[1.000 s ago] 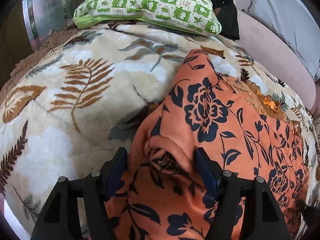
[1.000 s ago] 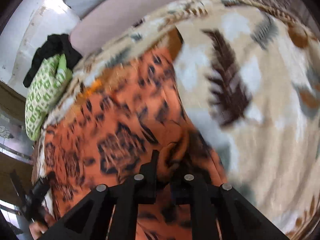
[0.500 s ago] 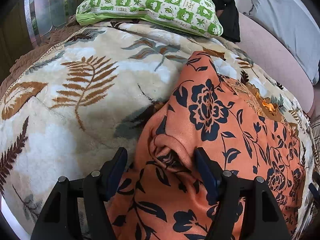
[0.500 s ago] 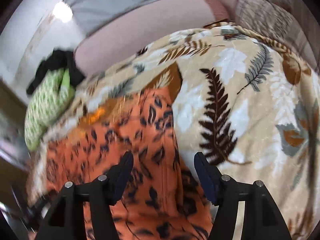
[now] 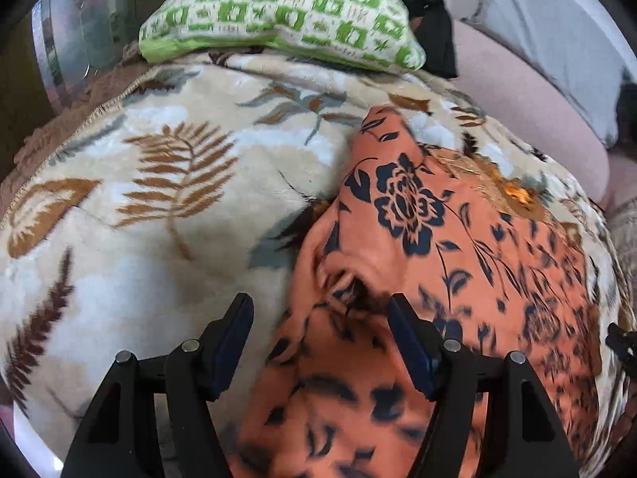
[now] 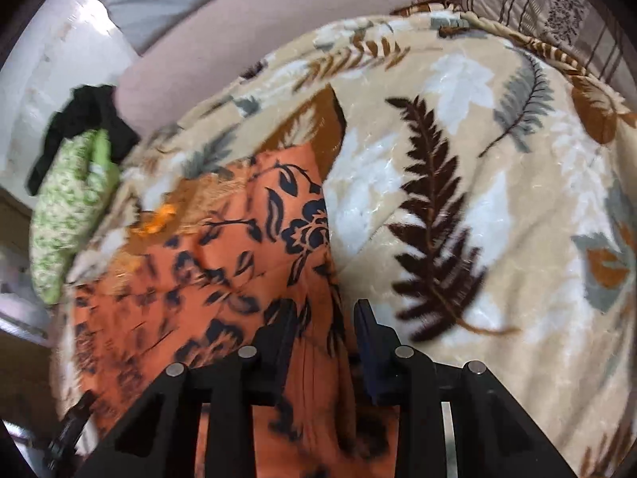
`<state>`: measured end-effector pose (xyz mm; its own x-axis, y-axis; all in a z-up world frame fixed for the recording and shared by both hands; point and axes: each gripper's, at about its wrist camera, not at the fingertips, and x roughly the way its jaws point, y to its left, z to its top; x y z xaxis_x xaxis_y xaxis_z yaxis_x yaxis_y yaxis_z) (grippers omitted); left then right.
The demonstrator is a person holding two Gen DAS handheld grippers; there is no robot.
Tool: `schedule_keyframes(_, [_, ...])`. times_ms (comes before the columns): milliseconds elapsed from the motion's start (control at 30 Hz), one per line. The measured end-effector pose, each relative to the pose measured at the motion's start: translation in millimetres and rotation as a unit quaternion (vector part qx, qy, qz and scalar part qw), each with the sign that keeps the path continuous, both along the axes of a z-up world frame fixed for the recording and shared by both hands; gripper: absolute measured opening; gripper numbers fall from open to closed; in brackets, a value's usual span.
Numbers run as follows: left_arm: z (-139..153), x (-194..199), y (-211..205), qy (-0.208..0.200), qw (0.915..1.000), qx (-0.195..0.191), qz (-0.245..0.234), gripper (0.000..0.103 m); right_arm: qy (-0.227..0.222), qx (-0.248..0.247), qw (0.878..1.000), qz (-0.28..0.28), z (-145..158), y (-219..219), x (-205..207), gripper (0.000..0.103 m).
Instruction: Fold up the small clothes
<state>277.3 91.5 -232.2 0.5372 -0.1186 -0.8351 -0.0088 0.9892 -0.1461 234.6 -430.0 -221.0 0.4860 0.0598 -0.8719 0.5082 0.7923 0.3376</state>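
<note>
An orange garment with dark blue flowers (image 5: 418, 247) lies spread on a leaf-patterned blanket (image 5: 159, 199). My left gripper (image 5: 318, 300) hangs open over the garment's left edge. A bunched fold of the cloth sits between its fingers, and the pads stay clear of it. In the right wrist view the garment (image 6: 223, 263) fills the lower left. My right gripper (image 6: 324, 304) is over its right edge. Its jaws are closing, with that edge in the narrow gap and no pad visibly pressing on it.
A green-and-white pillow (image 5: 278, 16) and a black cloth (image 5: 430, 20) lie at the blanket's far end. A pink sheet (image 5: 517, 99) and a grey pillow (image 5: 549, 40) are beyond. A striped pillow (image 6: 537, 8) sits at the top right of the right wrist view.
My right gripper let go of the garment fold it was shut on, opened wide, then narrowed again over the right edge. My left gripper stayed open and drew back a little.
</note>
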Motion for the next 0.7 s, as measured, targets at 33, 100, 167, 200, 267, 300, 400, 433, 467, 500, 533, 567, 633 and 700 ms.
schedule_keyframes(33, [6, -11, 8, -0.01, 0.9999, 0.001, -0.003, 0.071, -0.012, 0.004, 1.0, 0.009, 11, 3, -14, 0.033])
schedule_keyframes(100, [15, -33, 22, -0.016, 0.9997, -0.014, -0.013, 0.071, -0.025, 0.005, 0.999, 0.033, 27, 7, -40, 0.033])
schedule_keyframes(167, [22, -57, 35, -0.007, 0.9991, -0.038, -0.018, 0.071, -0.032, 0.007, 0.998, 0.058, 42, 12, -74, 0.034])
schedule_keyframes(200, [24, -68, 39, -0.006, 0.9988, -0.044, -0.022, 0.071, -0.034, 0.01, 0.997, 0.065, 46, 14, -85, 0.034])
schedule_keyframes(267, [29, -101, 44, 0.0, 0.9976, -0.054, -0.043, 0.071, -0.044, 0.021, 0.995, 0.086, 57, 19, -119, 0.037])
schedule_keyframes(300, [30, -118, 45, 0.005, 0.9971, -0.051, -0.055, 0.071, -0.049, 0.023, 0.994, 0.092, 60, 21, -134, 0.051])
schedule_keyframes(400, [28, -153, 54, 0.028, 0.9982, -0.017, -0.05, 0.072, -0.087, 0.046, 0.991, 0.089, 67, 24, -179, 0.075])
schedule_keyframes(433, [25, -160, 59, 0.039, 0.9983, -0.011, -0.042, 0.072, -0.09, 0.055, 0.99, 0.09, 67, 25, -187, 0.075])
schedule_keyframes(467, [20, -164, 64, 0.053, 0.998, -0.013, -0.033, 0.072, -0.084, 0.067, 0.99, 0.095, 64, 28, -198, 0.076])
schedule_keyframes(500, [16, -166, 68, 0.064, 0.9975, -0.016, -0.026, 0.072, -0.073, 0.073, 0.99, 0.099, 61, 31, -205, 0.075])
schedule_keyframes(533, [11, -168, 73, 0.079, 0.9964, -0.024, -0.018, 0.072, -0.063, 0.076, 0.99, 0.102, 57, 33, -210, 0.076])
schedule_keyframes(567, [5, -169, 77, 0.091, 0.9951, -0.037, -0.01, 0.072, -0.054, 0.077, 0.99, 0.104, 54, 36, -216, 0.075])
schedule_keyframes(633, [-6, -168, 79, 0.109, 0.9933, -0.038, 0.0, 0.072, -0.039, 0.076, 0.99, 0.111, 46, 38, -227, 0.075])
schedule_keyframes(700, [-16, -169, 72, 0.12, 0.9923, -0.028, -0.014, 0.072, -0.025, 0.078, 0.991, 0.104, 38, 35, -237, 0.075])
